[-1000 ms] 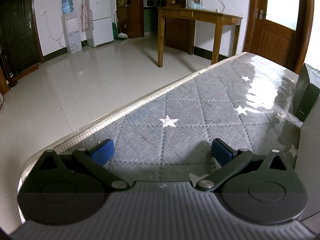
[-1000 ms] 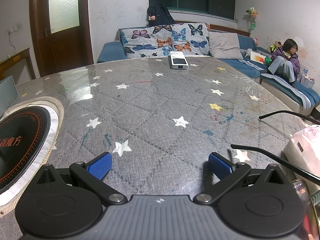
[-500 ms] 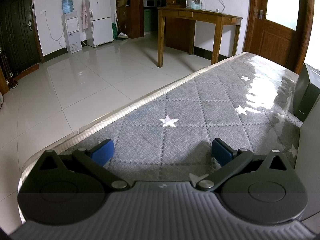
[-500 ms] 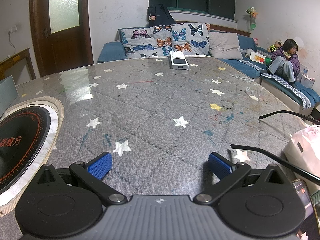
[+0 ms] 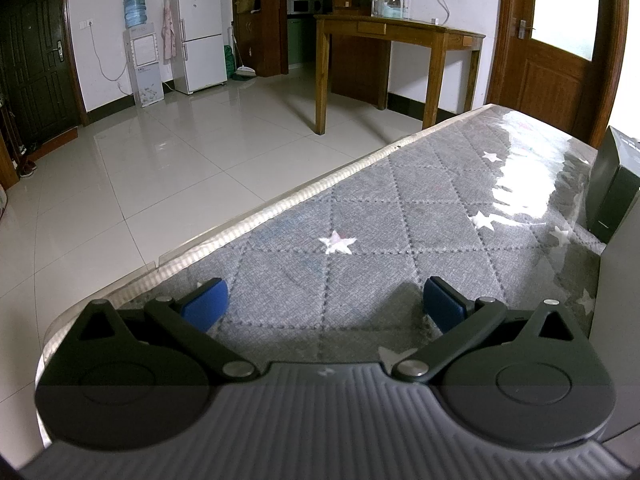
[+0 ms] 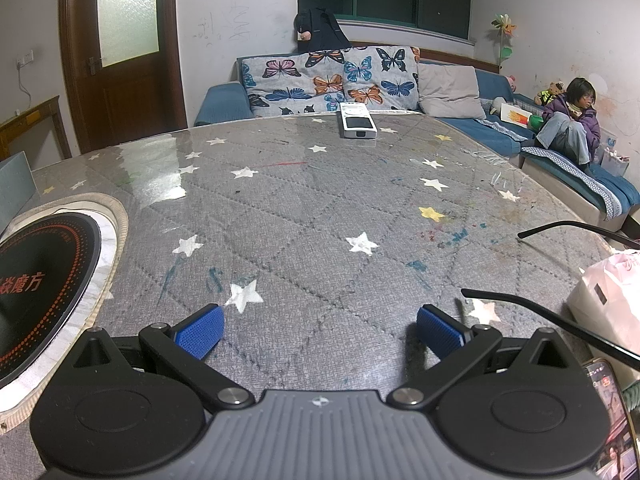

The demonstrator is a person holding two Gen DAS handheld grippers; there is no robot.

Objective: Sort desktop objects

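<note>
My left gripper (image 5: 324, 306) and right gripper (image 6: 318, 330) both spread, ribbed blue pads empty over the glossy quilted tablecloth (image 6: 304, 200); thin black glasses (image 6: 560, 320) lower right.

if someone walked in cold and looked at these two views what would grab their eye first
Probably the grey star-patterned table cover that fills both views, with both grippers open over it and holding nothing. On the right view, the black round cooktop with red lettering sits at the left edge, a white remote lies at the far side, and black glasses rest near the right gripper.
</note>
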